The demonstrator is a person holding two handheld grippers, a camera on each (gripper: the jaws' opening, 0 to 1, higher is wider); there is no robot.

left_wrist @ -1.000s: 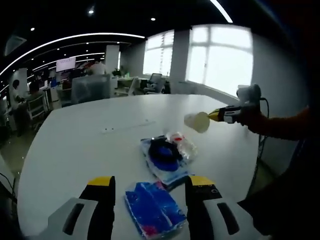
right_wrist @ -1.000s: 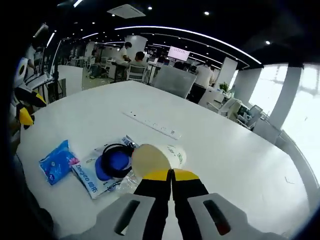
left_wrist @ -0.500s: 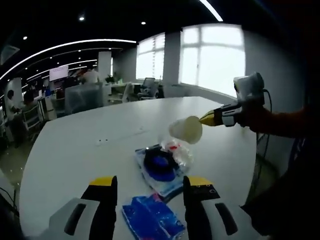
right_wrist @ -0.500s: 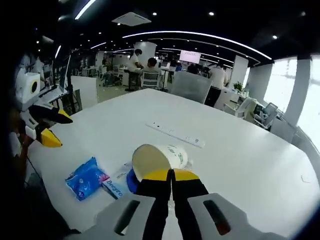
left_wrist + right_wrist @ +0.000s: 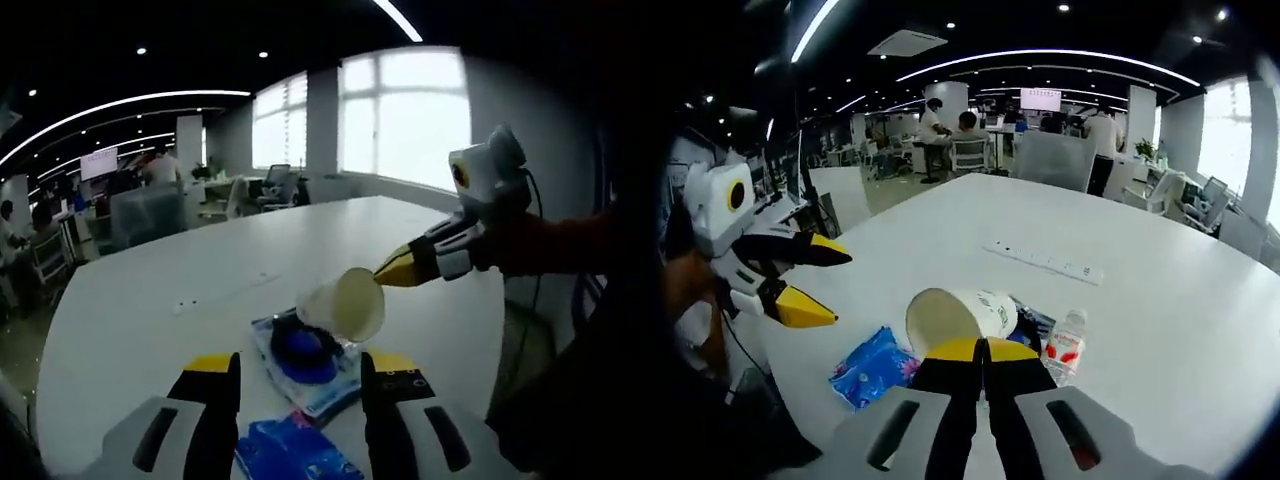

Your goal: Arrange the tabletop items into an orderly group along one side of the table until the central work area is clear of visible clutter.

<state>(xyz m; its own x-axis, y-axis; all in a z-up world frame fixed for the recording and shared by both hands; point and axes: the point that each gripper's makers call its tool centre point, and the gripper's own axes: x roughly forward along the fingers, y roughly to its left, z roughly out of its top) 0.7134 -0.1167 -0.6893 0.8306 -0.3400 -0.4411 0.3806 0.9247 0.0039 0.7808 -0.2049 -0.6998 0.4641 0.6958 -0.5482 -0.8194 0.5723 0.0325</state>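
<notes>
Your right gripper (image 5: 983,350) is clamped on the rim of the paper cup (image 5: 958,318), which hangs tipped on its side above the items below, mouth facing back toward you; in the left gripper view the cup (image 5: 345,304) sits at about 1 o'clock from the left jaws. Your left gripper (image 5: 298,368) is spread wide and holds nothing, hovering over the blue packet (image 5: 295,458) at 6 o'clock. The cup's wall is thin, so don't squeeze harder. Bring it upright before lowering it, and pick a bare spot on the table (image 5: 1160,330) near the edge beside the packet (image 5: 872,367), clear of the small bottle (image 5: 1067,345) at 3 o'clock of the cup, which would likely topple if bumped. Let go only once the base rests flat.
</notes>
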